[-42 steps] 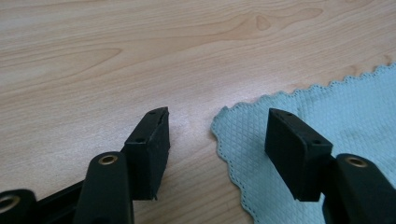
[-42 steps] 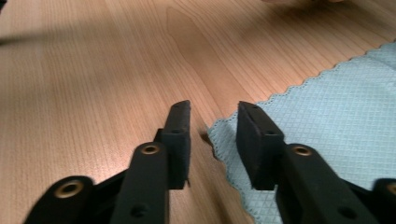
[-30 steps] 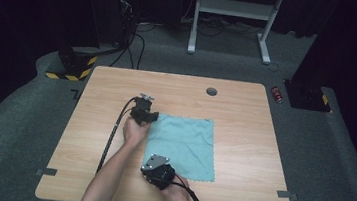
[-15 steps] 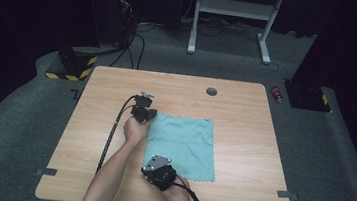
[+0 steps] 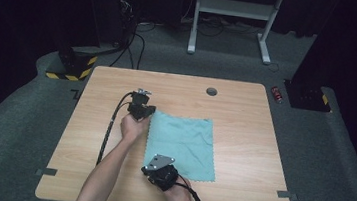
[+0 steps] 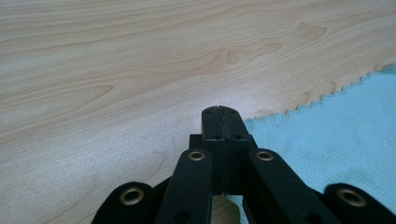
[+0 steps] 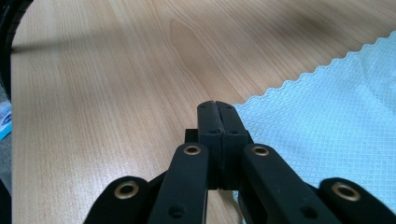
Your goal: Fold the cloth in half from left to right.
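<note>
The cloth (image 5: 182, 143) looks light, limp, easily bunched; both claws (image 6: 219, 114) (image 7: 217, 108) are clenched on its left corners, good holds.

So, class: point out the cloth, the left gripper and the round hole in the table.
cloth (image 5: 182, 141), high view, middle of the fabric.
left gripper (image 6: 219, 112), left gripper view, closed fingertips at the cloth's corner.
round hole (image 5: 211, 91), high view, its centre.
</note>
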A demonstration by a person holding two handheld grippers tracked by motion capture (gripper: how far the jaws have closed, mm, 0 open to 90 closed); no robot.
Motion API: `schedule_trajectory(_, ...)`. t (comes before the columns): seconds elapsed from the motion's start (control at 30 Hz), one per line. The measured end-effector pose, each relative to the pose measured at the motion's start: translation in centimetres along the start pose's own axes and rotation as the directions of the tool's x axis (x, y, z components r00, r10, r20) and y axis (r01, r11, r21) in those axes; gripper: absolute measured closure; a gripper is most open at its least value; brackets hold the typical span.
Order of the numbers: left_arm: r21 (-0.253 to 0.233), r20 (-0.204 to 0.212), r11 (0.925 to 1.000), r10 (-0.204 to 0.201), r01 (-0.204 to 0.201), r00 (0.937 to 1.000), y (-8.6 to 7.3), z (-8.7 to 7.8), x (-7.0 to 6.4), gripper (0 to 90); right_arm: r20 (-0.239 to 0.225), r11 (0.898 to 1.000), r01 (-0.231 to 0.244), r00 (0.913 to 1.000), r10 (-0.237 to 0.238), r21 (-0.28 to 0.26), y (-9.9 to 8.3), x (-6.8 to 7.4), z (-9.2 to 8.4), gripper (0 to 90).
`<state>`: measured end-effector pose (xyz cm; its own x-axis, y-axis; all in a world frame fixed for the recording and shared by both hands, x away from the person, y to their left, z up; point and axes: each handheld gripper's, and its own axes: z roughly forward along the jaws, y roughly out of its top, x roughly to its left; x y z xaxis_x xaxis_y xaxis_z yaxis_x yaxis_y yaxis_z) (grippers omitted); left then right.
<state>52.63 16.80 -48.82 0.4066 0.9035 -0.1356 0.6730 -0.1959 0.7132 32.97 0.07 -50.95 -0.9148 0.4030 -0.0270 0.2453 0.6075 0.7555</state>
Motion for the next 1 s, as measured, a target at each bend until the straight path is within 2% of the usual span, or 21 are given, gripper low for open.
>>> schedule_trajectory(0.2, -0.004, 0.005, 1.0, -0.007, 0.007, 1.0, 0.0, -0.2, 0.1, 90.0, 0.0, 1.0, 0.0, 1.0, 0.0, -0.003, 0.1, 0.0, -0.1, 90.0)
schedule_trajectory(0.53, -0.021, -0.001, 0.9995, -0.022, 0.022, 0.9998, 0.3, -1.8, 1.4, 90.0, -0.013, 1.0, 0.005, 0.9999, -0.005, -0.021, 1.1, 0.4, -0.2, 90.0)
schedule_trajectory(0.73, -0.029, -0.009, 0.9992, -0.028, 0.027, 0.9996, 0.3, -3.4, 2.2, 90.0, -0.041, 0.998, 0.005, 0.9991, -0.008, -0.057, 2.4, 1.0, -0.2, 90.0)
schedule_trajectory(0.9, -0.036, -0.02, 0.9991, -0.022, 0.021, 0.9996, 0.2, -4.7, 2.7, 90.0, -0.041, 0.996, 0.04, 0.9983, -0.043, -0.076, 3.2, 1.9, -0.2, 90.0)
schedule_trajectory(1.0, -0.042, -0.022, 0.9989, -0.023, 0.022, 0.9995, 0.1, -5.0, 2.8, 90.0, -0.059, 0.995, 0.025, 0.9978, -0.03, -0.092, 3.2, 1.7, -0.5, 90.0)
